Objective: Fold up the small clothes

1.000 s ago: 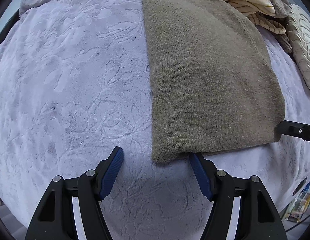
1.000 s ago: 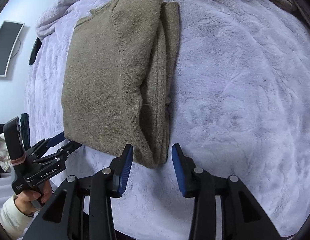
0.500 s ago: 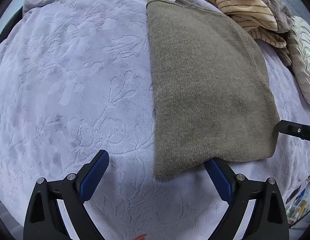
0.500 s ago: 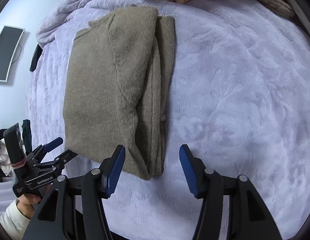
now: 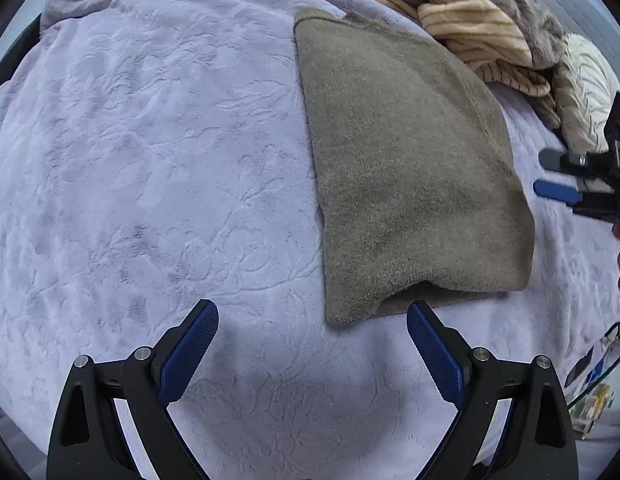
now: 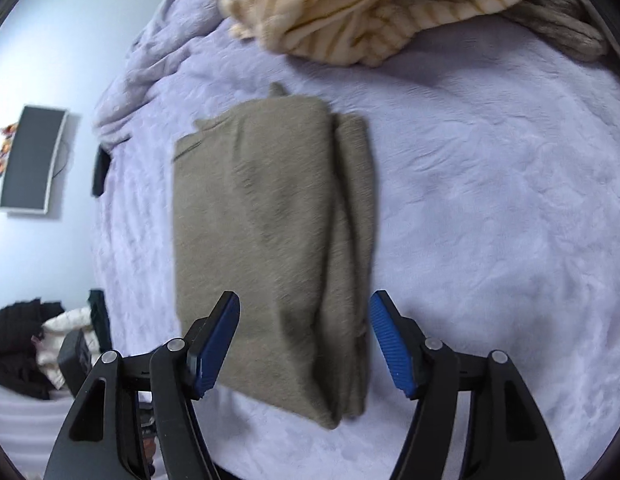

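Nearest in the left wrist view, the left gripper (image 5: 312,344) is seen with its blue pads spread wide above the lavender embossed blanket (image 5: 149,168); nothing is gripped, and only the near corner of the folded olive sweater (image 5: 406,168) lies just beyond the right pad; in the right wrist view, the right gripper (image 6: 303,344) is held over the near end of the same sweater (image 6: 269,240), its jaws opening, with the cloth seen between the pads but not pressed by them; that view is blurred. The sweater is laid flat as a long folded rectangle on the blanket, its layered edges turned toward the right in the right wrist view; the blanket is bare to either side of it. At the right edge of the left wrist view the right gripper (image 5: 566,184) is seen again, just beside the sweater's long side. At the far edge of the blanket, a heap of cream striped clothes (image 6: 370,4) and a grey garment (image 5: 534,36) is piled, close to the sweater's far end.
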`<state>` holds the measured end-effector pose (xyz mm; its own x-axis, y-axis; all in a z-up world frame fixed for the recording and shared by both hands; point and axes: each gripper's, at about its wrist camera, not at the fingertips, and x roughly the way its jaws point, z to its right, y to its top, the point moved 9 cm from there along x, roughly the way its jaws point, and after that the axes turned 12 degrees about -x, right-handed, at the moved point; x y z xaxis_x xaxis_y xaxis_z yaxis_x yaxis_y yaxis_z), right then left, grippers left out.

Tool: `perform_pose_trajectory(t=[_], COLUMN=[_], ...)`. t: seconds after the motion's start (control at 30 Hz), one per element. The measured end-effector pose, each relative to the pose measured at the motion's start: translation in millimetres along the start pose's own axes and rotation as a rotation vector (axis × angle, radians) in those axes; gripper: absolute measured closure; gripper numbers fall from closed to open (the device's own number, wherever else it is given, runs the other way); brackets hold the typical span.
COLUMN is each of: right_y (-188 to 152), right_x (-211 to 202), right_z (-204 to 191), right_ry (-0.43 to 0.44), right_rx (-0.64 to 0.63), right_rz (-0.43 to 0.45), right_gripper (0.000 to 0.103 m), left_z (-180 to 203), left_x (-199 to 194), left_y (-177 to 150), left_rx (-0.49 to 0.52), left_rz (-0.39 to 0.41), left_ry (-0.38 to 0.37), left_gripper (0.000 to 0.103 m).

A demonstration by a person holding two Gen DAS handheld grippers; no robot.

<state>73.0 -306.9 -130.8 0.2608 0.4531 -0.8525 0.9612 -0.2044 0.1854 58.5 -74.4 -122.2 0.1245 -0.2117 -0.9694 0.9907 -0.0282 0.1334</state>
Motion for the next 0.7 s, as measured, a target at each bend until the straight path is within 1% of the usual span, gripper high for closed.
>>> perform_pose_trajectory(t=[0.07, 0.13, 0.17, 0.2, 0.23, 0.27, 0.3, 0.33, 0.37, 0.43, 0.47, 0.53, 0.6, 0.7], right_y=[-8, -23, -30, -40, -49, -57, -63, -67, -68, -65, -65, -66, -68, -68], right_x=[3, 7, 10, 17, 23, 30, 36, 41, 43, 41, 42, 47, 50, 48], right_z=[-7, -6, -5, -3, -3, -3, -4, -8, -10, -9, -5, 5, 7, 3], right_ry=[-0.009, -0.024, -0.01, 0.022, 0.043, 0.054, 0.058, 0.043, 0.001, -0.106, -0.146, -0.199, -0.2, -0.199], right_rx=[-0.026, -0.022, 0.0, 0.039, 0.063, 0.08, 0.08, 0.053, 0.013, -0.072, -0.086, -0.105, -0.103, -0.128], right_rz=[-0.02, -0.043, -0.054, -0.072, -0.089, -0.112, -0.131, -0.149, -0.156, -0.16, -0.166, -0.187, -0.191, -0.185], right_gripper=[0.032, 0.032, 0.032, 0.032, 0.035, 0.045, 0.053, 0.078, 0.091, 0.091, 0.092, 0.092, 0.092, 0.091], left_z=[-9, -17, -18, -21, -18, -10, -4, 2, 8, 13, 12, 8, 4, -1], left_x=[-11, -13, -9, -6, 1, 10, 18, 23, 27, 36, 43, 55, 53, 46], left_y=[5, 17, 21, 24, 26, 26, 23, 20, 16, 7, 0, -12, -16, -18], left_rx=[-0.062, -0.117, -0.129, -0.133, -0.126, -0.111, -0.091, -0.061, -0.027, 0.034, 0.042, 0.012, -0.004, 0.0], left_rz=[0.034, 0.043, 0.041, 0.036, 0.026, 0.013, -0.001, -0.01, -0.007, -0.006, -0.023, -0.078, -0.076, -0.067], left_ry=[-0.027, -0.045, -0.044, -0.043, -0.049, -0.048, -0.038, -0.031, -0.022, 0.013, 0.022, 0.015, 0.007, 0.007], left_gripper=[0.007, 0.007, 0.007, 0.007, 0.007, 0.007, 0.007, 0.007, 0.007, 0.007, 0.007, 0.007, 0.007, 0.007])
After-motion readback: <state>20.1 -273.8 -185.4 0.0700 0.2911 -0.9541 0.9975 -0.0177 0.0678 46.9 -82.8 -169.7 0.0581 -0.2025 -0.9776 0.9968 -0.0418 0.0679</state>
